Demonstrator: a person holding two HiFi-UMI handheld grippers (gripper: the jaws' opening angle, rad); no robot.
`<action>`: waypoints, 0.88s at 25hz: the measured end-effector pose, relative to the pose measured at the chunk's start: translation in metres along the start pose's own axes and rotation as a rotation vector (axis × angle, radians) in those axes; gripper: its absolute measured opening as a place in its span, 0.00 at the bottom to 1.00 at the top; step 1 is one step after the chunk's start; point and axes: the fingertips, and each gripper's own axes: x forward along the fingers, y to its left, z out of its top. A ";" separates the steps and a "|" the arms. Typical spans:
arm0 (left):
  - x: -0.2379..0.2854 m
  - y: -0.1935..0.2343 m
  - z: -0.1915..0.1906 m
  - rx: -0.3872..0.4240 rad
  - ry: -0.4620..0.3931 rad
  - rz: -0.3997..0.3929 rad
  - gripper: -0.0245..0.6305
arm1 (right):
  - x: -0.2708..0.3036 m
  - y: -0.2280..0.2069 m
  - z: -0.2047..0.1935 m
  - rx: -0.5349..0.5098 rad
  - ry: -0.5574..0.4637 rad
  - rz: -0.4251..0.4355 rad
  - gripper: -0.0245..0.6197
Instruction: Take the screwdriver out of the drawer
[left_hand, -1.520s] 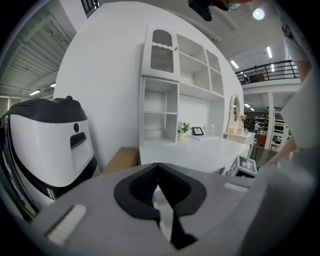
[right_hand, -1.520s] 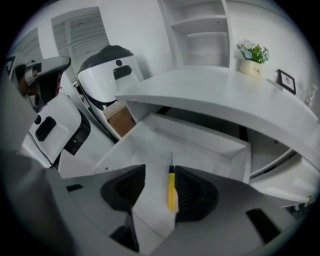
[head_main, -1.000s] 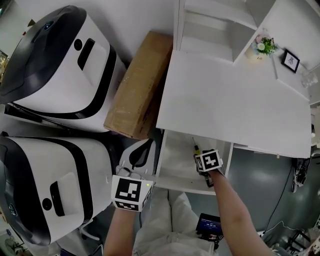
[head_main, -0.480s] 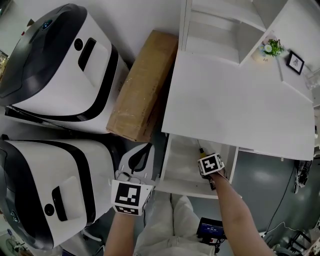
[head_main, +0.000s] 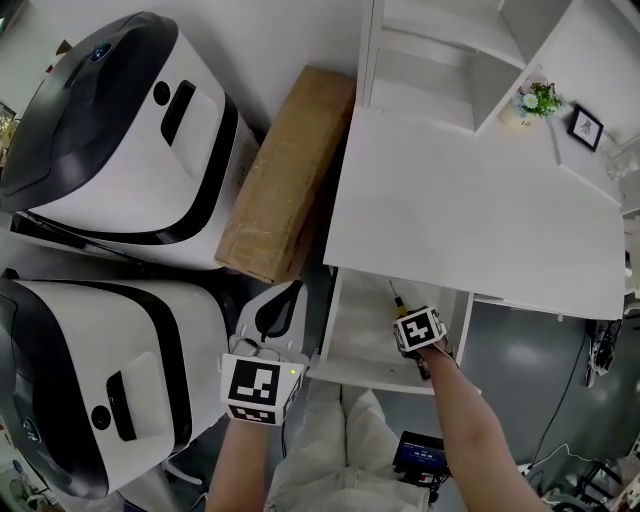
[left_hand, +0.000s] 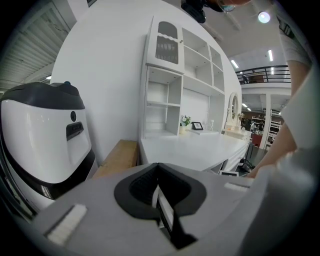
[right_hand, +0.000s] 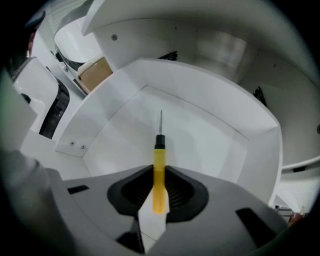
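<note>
Standing at the far left are two white-and-black machines (head_main: 110, 130), one behind the other, and beside them a long cardboard box (head_main: 285, 170) leans against the edge of the white desk (head_main: 480, 210). Below the box, the left gripper (head_main: 280, 308) hangs in front of the nearer machine, well apart from the desk. Its own view shows the jaws pressed together with nothing between them.

Next comes the open drawer (head_main: 350, 335), pulled out from under the desktop, white inside. The screwdriver (right_hand: 159, 165) is in it, over the right part of the drawer floor, with its thin metal shaft pointing toward the back wall. The right gripper (right_hand: 159, 192) reaches steeply down into the drawer. Its jaws are closing with the yellow handle between them. The dark pads look to be touching the handle on both sides, though the wide lens makes that contact hard to judge. Whether the tool rests on the floor or is raised off it cannot be told.

Farther right, at the back corner of the desktop, stand a small potted plant (head_main: 538, 97) and a framed picture (head_main: 582, 125).
</note>
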 end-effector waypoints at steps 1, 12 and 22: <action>0.000 0.000 0.003 0.001 -0.004 -0.001 0.04 | -0.003 0.003 0.001 -0.014 0.000 0.007 0.16; -0.010 -0.012 0.032 0.017 -0.056 -0.031 0.04 | -0.060 0.030 0.024 -0.243 -0.065 0.041 0.16; -0.026 -0.022 0.061 0.038 -0.111 -0.046 0.04 | -0.112 0.034 0.032 -0.240 -0.154 0.049 0.16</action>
